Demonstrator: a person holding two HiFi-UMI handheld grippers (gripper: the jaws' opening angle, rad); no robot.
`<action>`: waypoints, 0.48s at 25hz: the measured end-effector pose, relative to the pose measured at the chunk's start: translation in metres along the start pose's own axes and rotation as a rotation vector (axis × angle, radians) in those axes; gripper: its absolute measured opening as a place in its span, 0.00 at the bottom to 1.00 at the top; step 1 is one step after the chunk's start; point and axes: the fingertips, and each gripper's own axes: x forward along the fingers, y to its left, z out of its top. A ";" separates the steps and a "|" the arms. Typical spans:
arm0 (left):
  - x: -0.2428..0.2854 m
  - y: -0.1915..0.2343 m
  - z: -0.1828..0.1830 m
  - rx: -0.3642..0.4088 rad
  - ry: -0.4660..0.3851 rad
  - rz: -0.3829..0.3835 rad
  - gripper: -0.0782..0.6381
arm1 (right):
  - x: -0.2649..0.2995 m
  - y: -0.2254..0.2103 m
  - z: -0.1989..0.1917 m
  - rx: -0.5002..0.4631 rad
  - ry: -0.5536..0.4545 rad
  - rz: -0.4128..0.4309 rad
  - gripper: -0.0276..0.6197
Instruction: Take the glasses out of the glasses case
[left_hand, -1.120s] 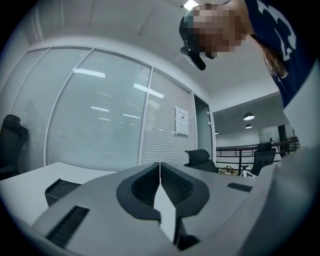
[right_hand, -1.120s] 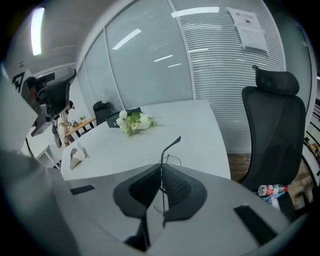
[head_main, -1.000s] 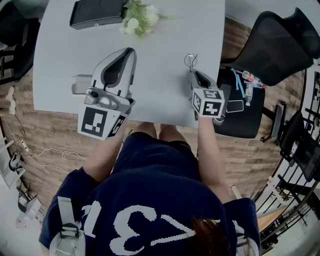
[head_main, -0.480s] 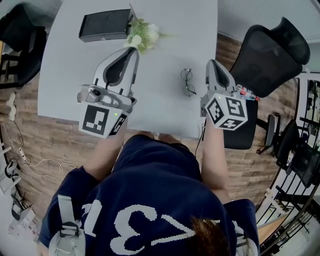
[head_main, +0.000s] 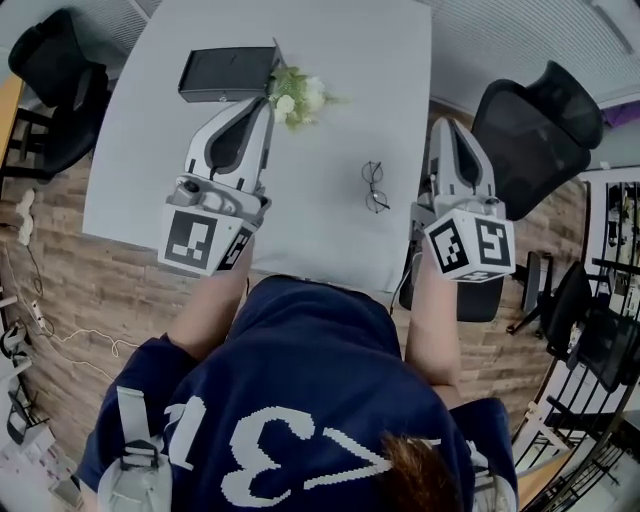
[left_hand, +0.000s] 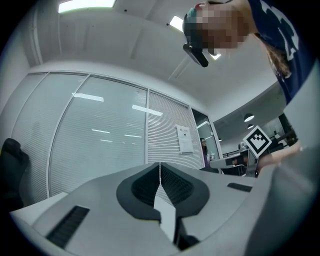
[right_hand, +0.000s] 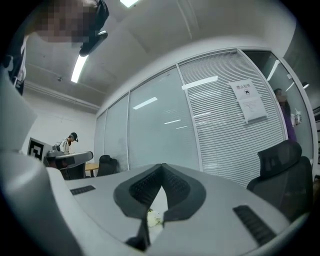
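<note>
In the head view a pair of thin-framed glasses (head_main: 375, 186) lies folded on the white table (head_main: 330, 240), out of the case. The black glasses case (head_main: 226, 74) lies at the table's far left, beside a small flower bunch. My left gripper (head_main: 262, 105) is raised over the table's left half, near the flowers, jaws shut and empty. To the right of the glasses, at the table's right edge, my right gripper (head_main: 449, 128) is lifted, also shut with nothing held. Both gripper views tilt up at the office walls; each shows jaw tips closed together (left_hand: 160, 165) (right_hand: 162, 166).
A bunch of white flowers with green leaves (head_main: 298, 94) lies between the case and my left gripper. Black office chairs stand at the right (head_main: 540, 125) and the far left (head_main: 55, 75). Wooden floor surrounds the table; cables lie at the left.
My right gripper let go of the glasses, which now lie on the table, and rose away to the right. The left gripper stayed about where it was.
</note>
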 end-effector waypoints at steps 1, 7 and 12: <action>-0.001 0.000 0.000 0.001 0.001 0.001 0.14 | -0.001 0.001 0.002 -0.002 -0.005 0.002 0.08; -0.005 -0.001 0.006 0.011 -0.004 0.008 0.14 | -0.004 0.007 0.011 -0.004 -0.027 0.015 0.08; -0.005 -0.001 0.007 0.013 -0.010 0.010 0.14 | -0.004 0.008 0.013 -0.013 -0.030 0.014 0.08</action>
